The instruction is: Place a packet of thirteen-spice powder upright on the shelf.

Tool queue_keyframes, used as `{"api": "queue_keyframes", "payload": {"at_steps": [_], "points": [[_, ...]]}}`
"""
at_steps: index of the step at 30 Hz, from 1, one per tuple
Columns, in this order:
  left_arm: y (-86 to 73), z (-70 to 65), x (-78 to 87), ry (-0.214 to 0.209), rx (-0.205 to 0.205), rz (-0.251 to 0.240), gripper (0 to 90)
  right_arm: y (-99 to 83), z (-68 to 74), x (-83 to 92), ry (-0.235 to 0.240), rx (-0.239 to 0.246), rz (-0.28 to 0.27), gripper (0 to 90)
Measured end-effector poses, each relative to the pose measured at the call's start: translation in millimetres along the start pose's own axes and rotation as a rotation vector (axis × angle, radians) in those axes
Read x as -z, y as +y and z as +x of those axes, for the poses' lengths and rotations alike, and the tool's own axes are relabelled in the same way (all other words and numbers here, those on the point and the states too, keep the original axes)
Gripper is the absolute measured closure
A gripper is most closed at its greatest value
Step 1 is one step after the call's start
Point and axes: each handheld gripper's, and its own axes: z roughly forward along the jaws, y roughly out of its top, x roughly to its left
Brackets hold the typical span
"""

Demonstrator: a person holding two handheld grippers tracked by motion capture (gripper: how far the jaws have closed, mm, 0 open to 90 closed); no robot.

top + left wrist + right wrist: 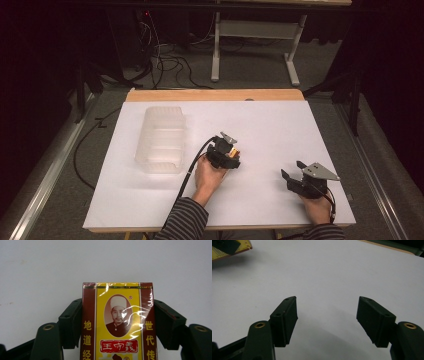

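Near the middle of the table (pixel 260 130), the left hand-held gripper (pixel 117 322) clamps a yellow-and-maroon packet (pixel 117 315); the right hand-held gripper (pixel 327 320) rests released.

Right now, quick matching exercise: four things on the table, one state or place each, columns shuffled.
1. left hand-held gripper
2. right hand-held gripper
3. yellow and maroon packet
4. clear plastic bin

a. stands at the left of the white tabletop
b. open, nothing between the jaws
c. clamped from both sides
d. shut on a thing

Pairs: 1-d, 2-b, 3-c, 4-a
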Motion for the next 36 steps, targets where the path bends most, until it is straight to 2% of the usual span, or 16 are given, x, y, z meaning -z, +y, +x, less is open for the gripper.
{"api": "queue_keyframes", "payload": {"at_steps": [8,15,18,25,31,36], "points": [[1.7,0.9,16.9,-0.028,-0.001,-0.053,33.2,0.0,0.7,-0.1,0.001,-0.001,0.002,33.4],[2.2,1.1,30.5,-0.028,-0.019,-0.087,33.1,0.1,0.7,-0.1,-0.001,-0.003,0.003,33.4],[1.8,2.1,38.1,-0.022,-0.022,-0.106,33.1,0.3,0.4,-0.4,0.000,0.012,0.006,33.3],[0.9,3.7,49.4,-0.016,-0.035,-0.132,33.0,0.3,0.7,-0.2,-0.002,0.004,0.006,33.3],[0.2,9.1,62.1,-0.013,-0.023,-0.170,33.0,0.4,0.4,-0.8,0.000,0.009,0.011,33.3],[-1.7,13.5,71.9,0.009,-0.028,-0.180,32.9,0.3,0.3,-0.7,-0.001,0.008,0.010,33.3]]}}
